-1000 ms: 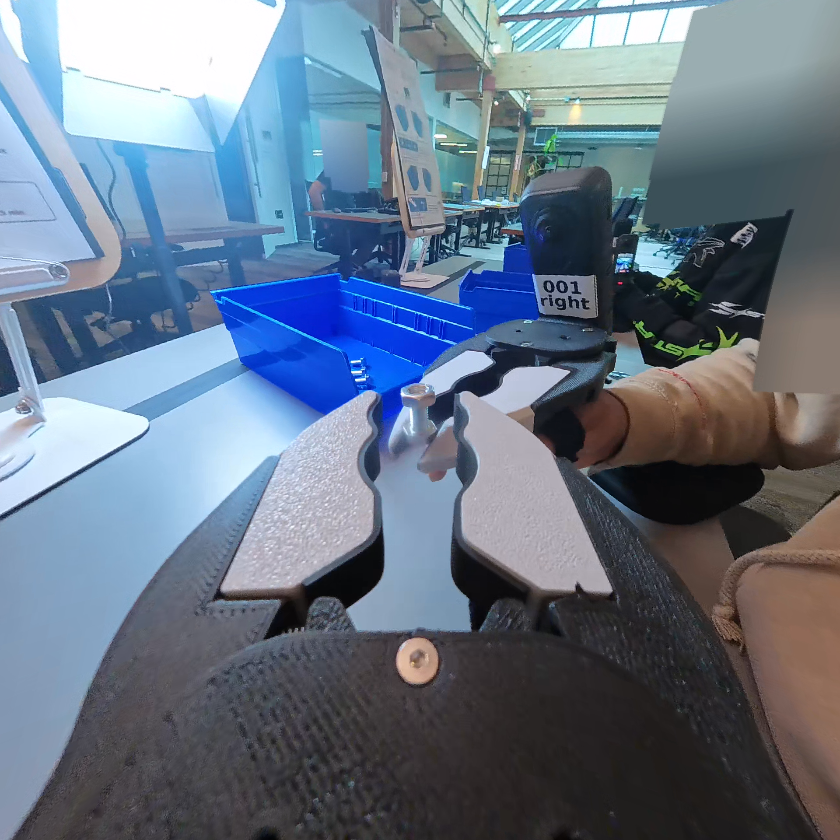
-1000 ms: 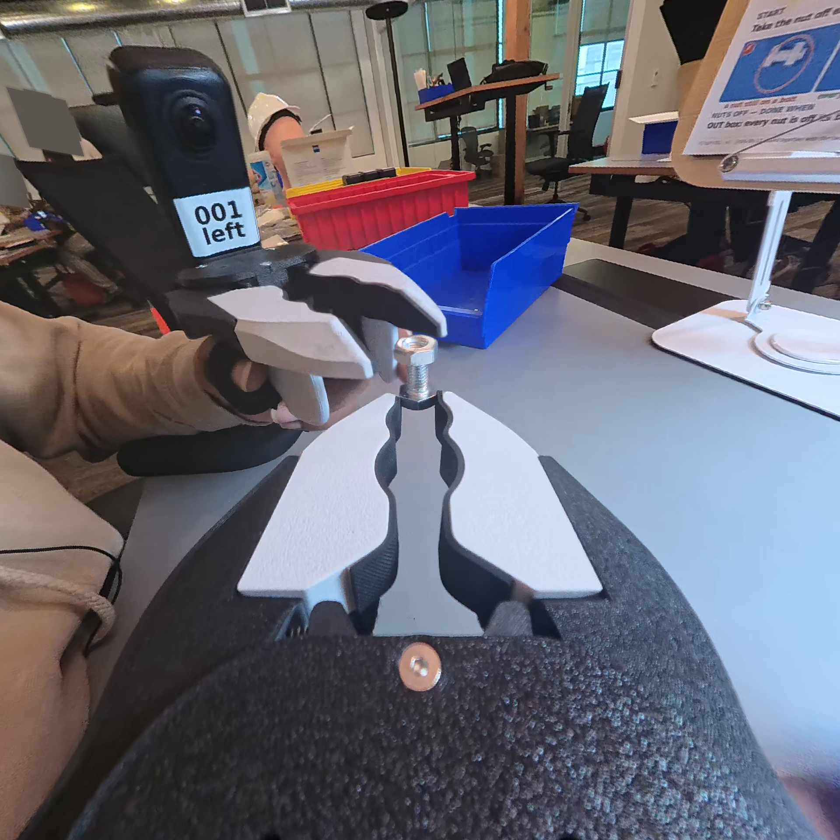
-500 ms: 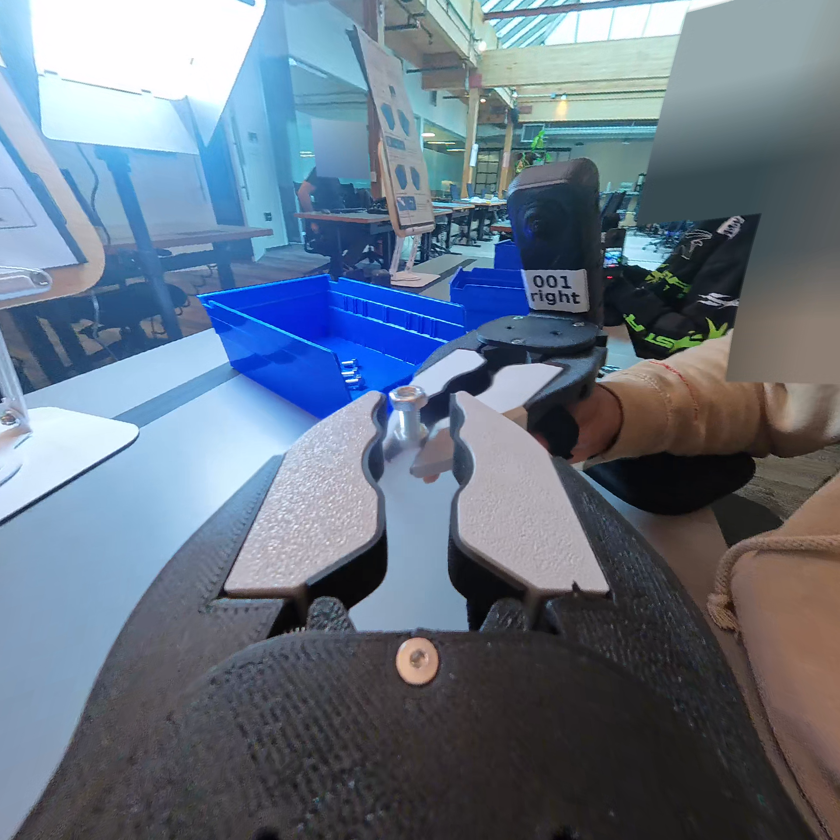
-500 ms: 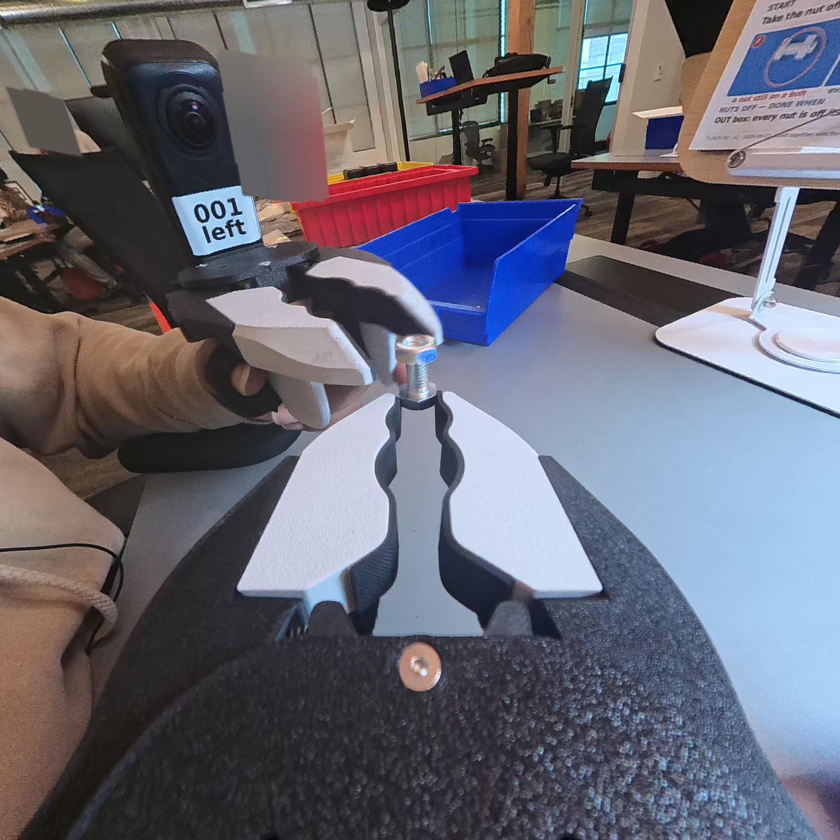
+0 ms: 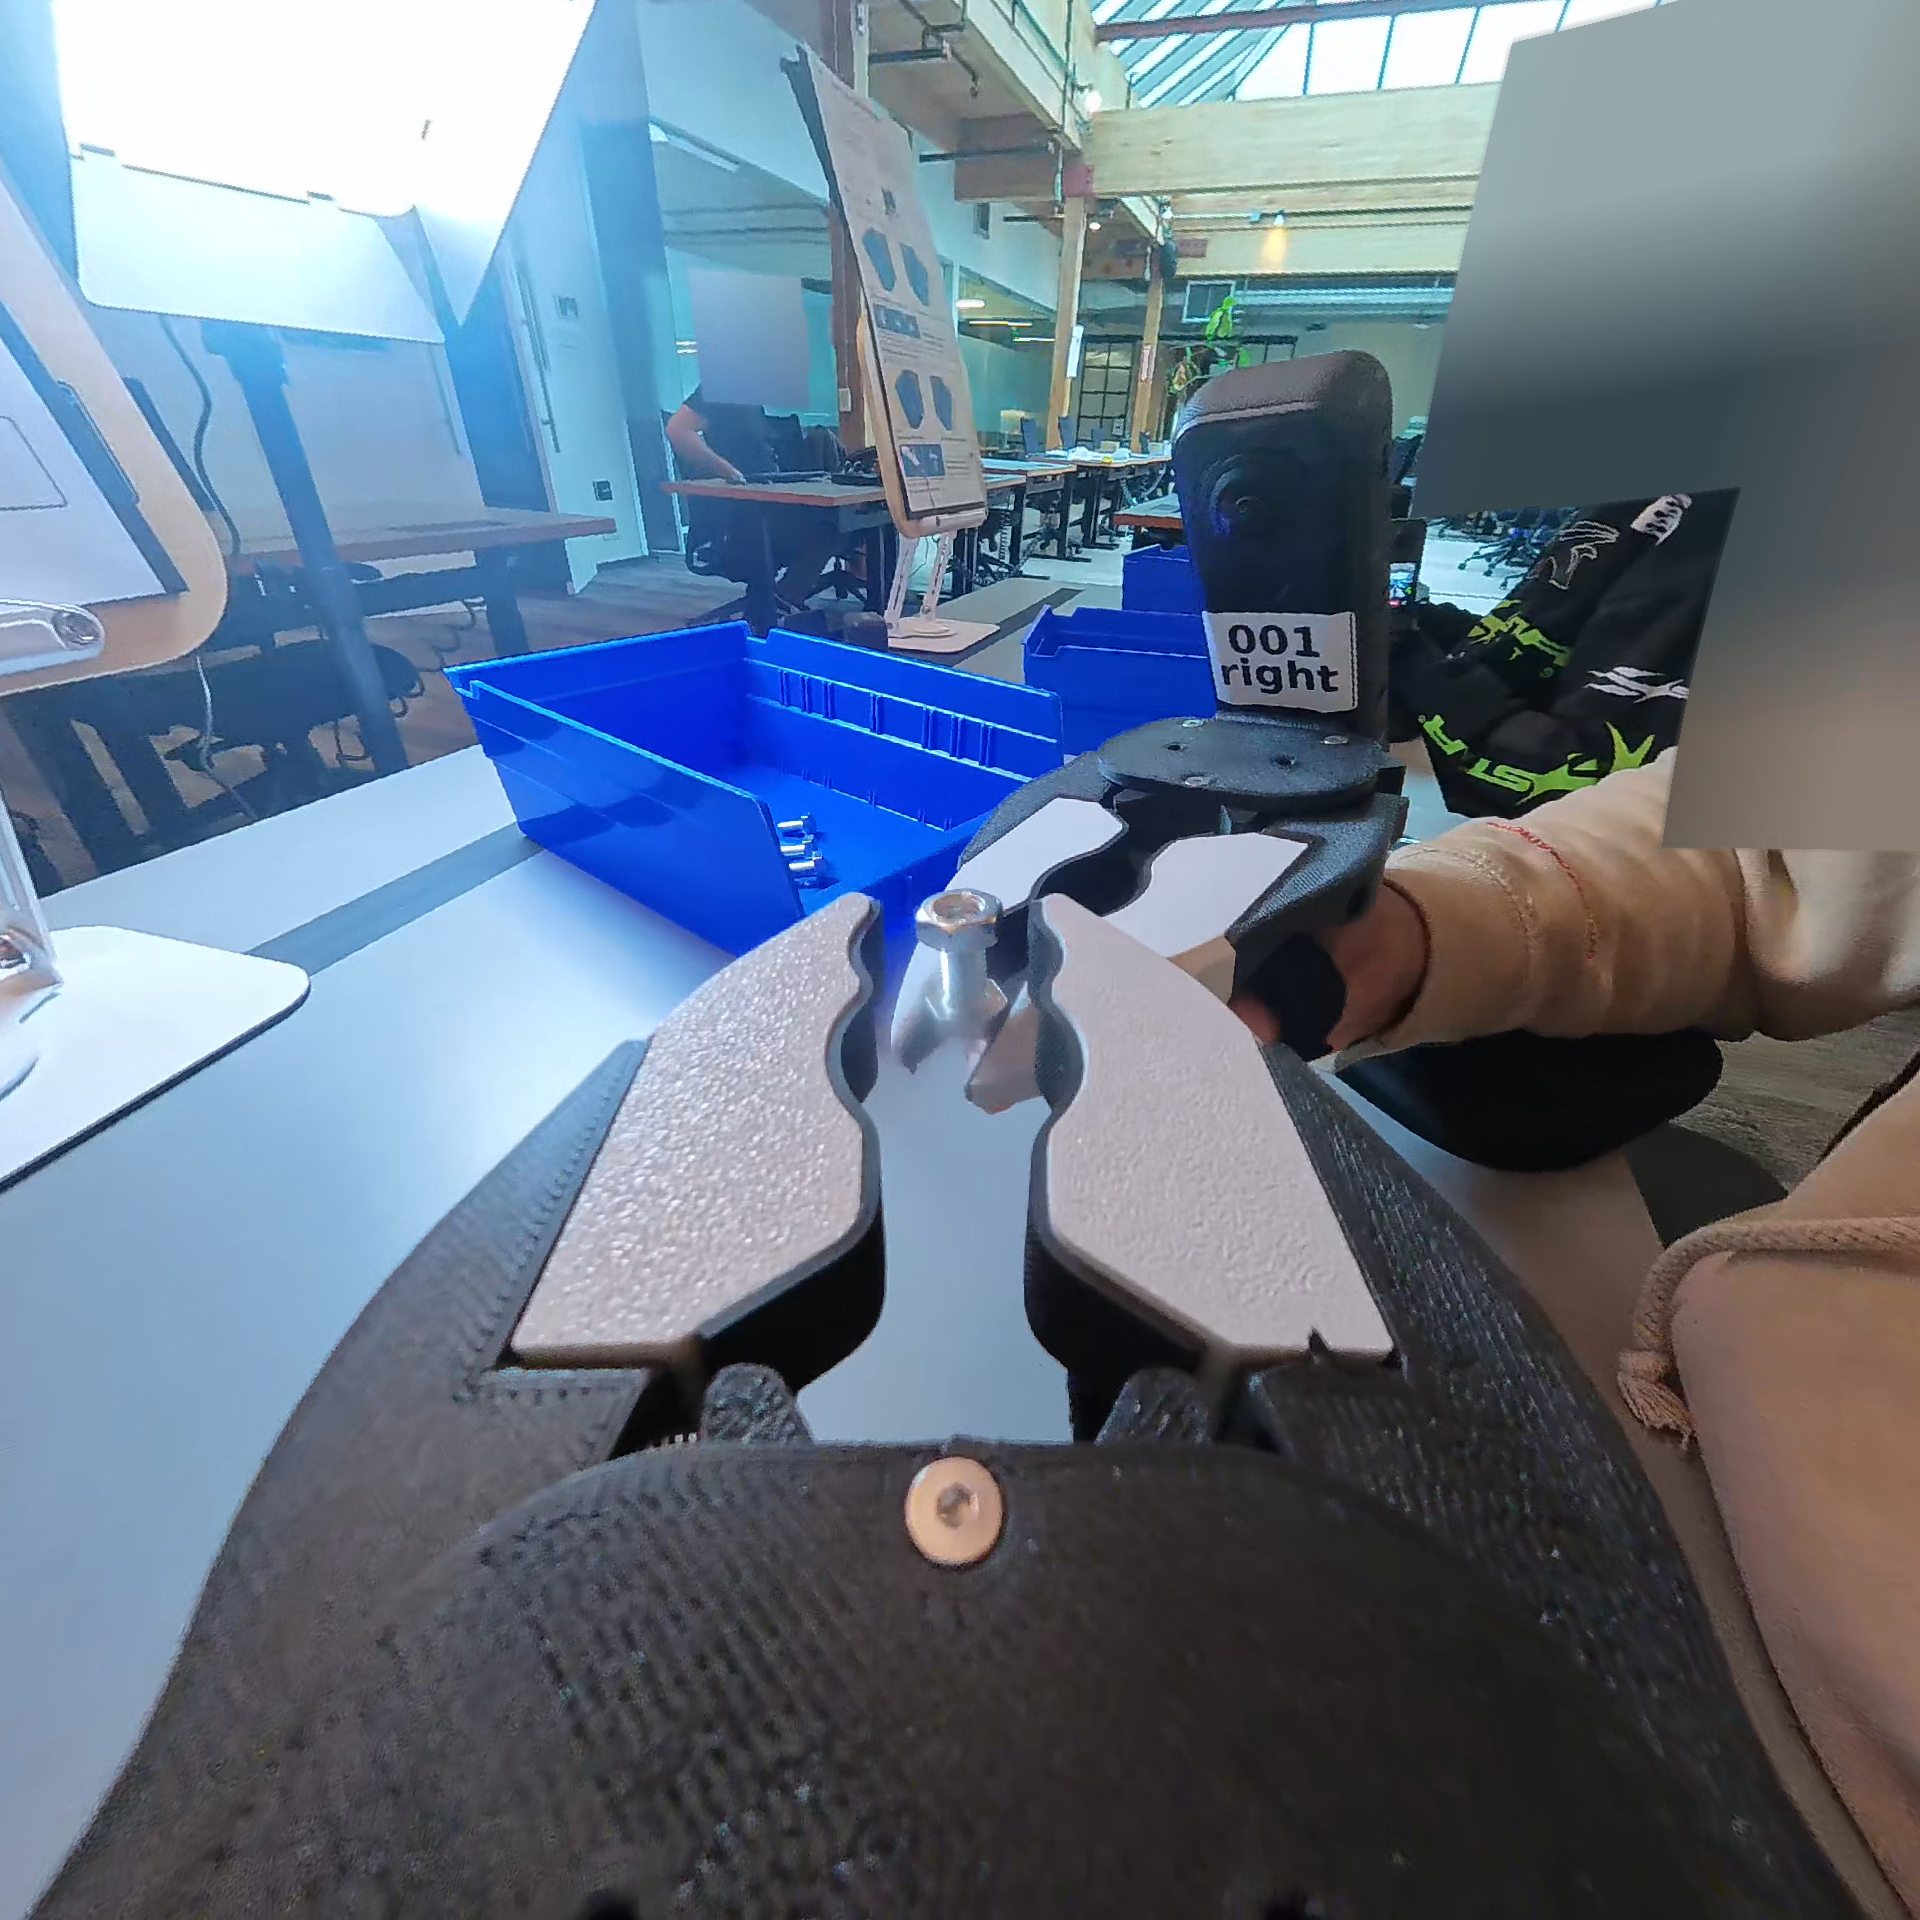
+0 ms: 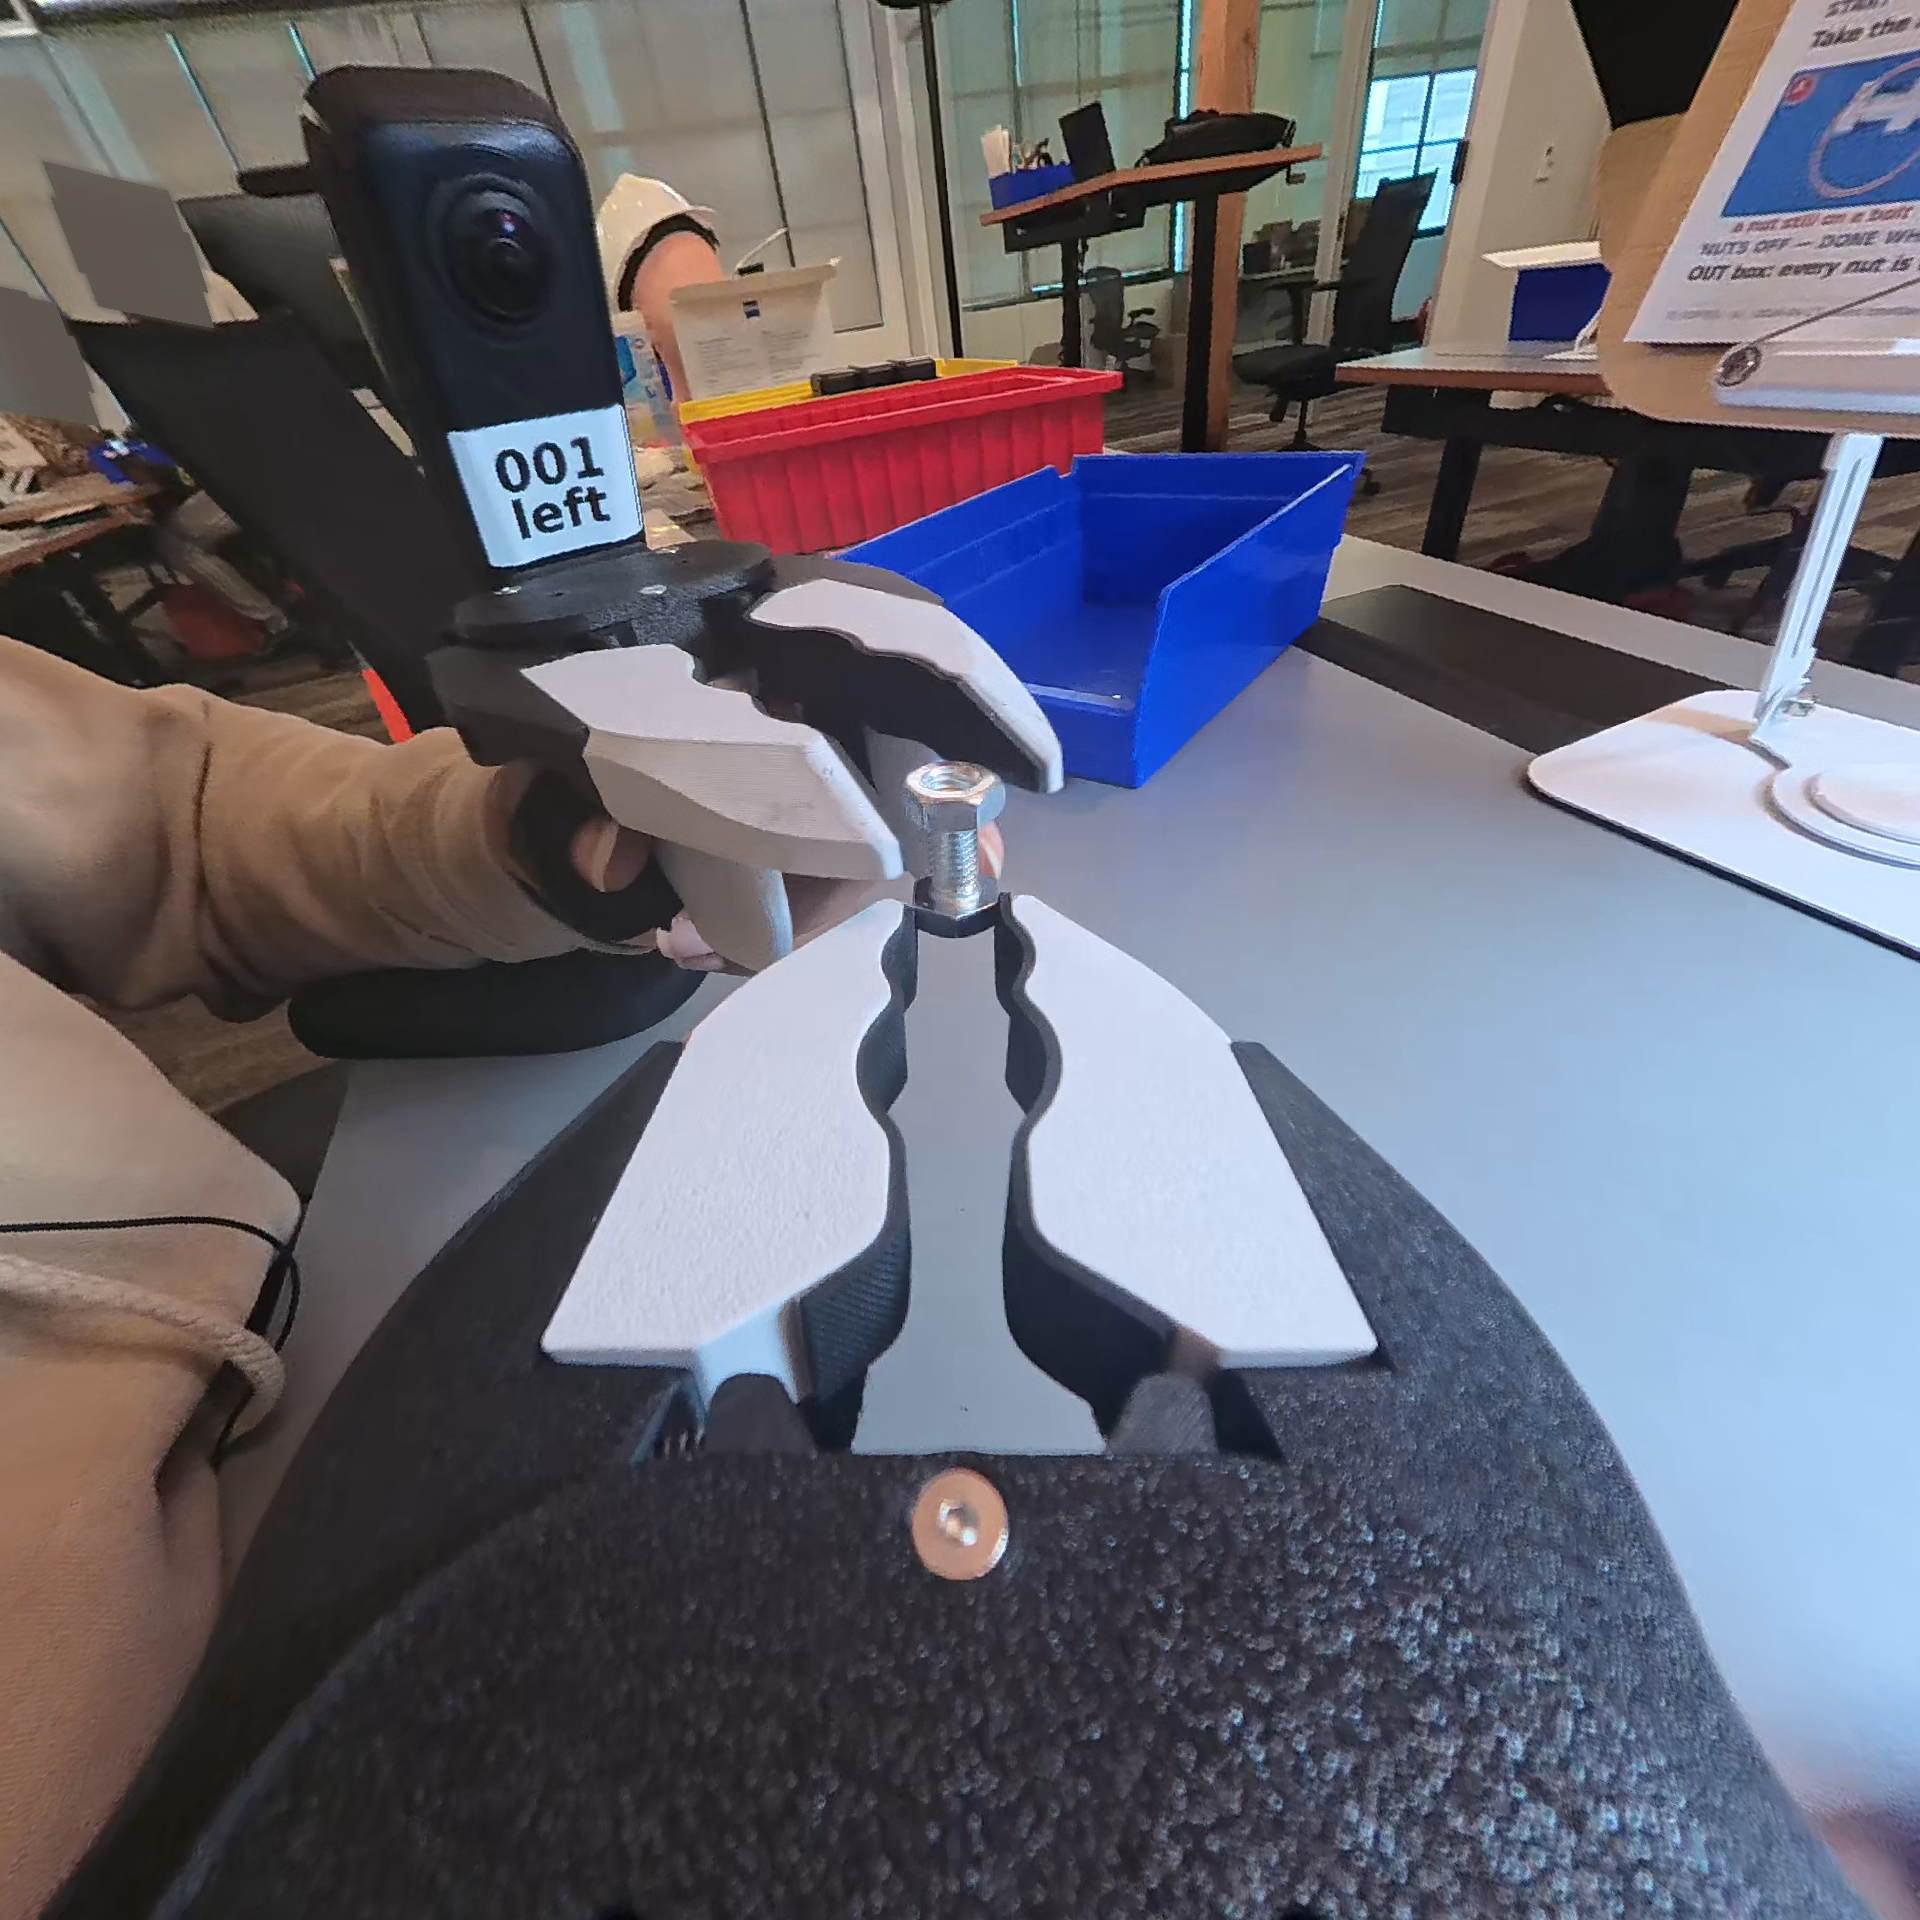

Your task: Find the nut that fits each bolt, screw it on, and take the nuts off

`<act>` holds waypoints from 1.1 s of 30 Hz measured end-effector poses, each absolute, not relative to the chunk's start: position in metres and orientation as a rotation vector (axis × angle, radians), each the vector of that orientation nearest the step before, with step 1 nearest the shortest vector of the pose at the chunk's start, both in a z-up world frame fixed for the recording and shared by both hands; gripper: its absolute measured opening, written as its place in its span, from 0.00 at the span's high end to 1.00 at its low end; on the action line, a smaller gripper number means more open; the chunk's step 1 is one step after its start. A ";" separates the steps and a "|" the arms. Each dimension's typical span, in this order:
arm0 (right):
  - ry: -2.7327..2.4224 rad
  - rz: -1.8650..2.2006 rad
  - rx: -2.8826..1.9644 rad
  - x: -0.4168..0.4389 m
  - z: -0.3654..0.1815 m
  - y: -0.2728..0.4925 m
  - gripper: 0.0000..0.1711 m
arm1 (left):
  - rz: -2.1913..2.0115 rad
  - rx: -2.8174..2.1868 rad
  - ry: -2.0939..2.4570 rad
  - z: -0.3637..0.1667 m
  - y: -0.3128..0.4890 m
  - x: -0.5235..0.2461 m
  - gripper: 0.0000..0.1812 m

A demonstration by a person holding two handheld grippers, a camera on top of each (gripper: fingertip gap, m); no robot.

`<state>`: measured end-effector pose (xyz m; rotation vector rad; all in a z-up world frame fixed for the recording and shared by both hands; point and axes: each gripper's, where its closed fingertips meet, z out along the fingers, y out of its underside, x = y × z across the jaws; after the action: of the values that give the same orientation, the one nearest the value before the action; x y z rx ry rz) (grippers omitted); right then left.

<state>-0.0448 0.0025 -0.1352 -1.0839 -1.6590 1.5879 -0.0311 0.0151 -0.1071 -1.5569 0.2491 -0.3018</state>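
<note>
While the right gripper (image 6: 954, 914) clamps the bolt (image 6: 952, 854) head, the left gripper's (image 5: 951, 961) fingers, apart around the nut (image 6: 952, 792), should close squarely before twisting.

Open grey table (image 6: 1558, 1091) is seen to the right of the right tongs (image 6: 954, 914), bounded farther right by a white stand base (image 6: 1683, 769). Straight ahead, passage is blocked by the bolt (image 6: 951, 857) with its nut (image 6: 953, 795), and by the left tongs (image 6: 935, 769) closing around that nut. Beyond them a blue bin (image 6: 1226, 644) stands in the way. In the left wrist view, bare table is left open on the left, between the blue bin (image 5: 644, 810) and the white stand base (image 5: 135, 1018).
</note>
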 end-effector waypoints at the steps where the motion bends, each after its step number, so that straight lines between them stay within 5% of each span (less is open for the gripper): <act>1: -1.659 1.585 -1.084 -0.045 -0.135 0.002 0.92 | -0.315 -1.556 0.255 -0.107 0.014 -0.030 0.88; 24: -1.617 1.570 -1.109 -0.046 -0.132 0.014 0.92 | -0.284 -1.529 0.253 -0.102 0.009 -0.035 0.93; 30: -1.672 1.572 -1.059 -0.043 -0.134 0.002 0.92 | -0.353 -1.542 0.246 -0.107 0.013 -0.031 0.85; 33: -1.698 1.565 -1.037 -0.041 -0.136 -0.004 0.92 | -0.359 -1.555 0.276 -0.110 0.012 -0.027 0.92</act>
<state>-0.0414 -0.0037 -0.1357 -1.0367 -1.6980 1.5648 -0.0267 0.0118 -0.1101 -1.5552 0.2760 -0.3586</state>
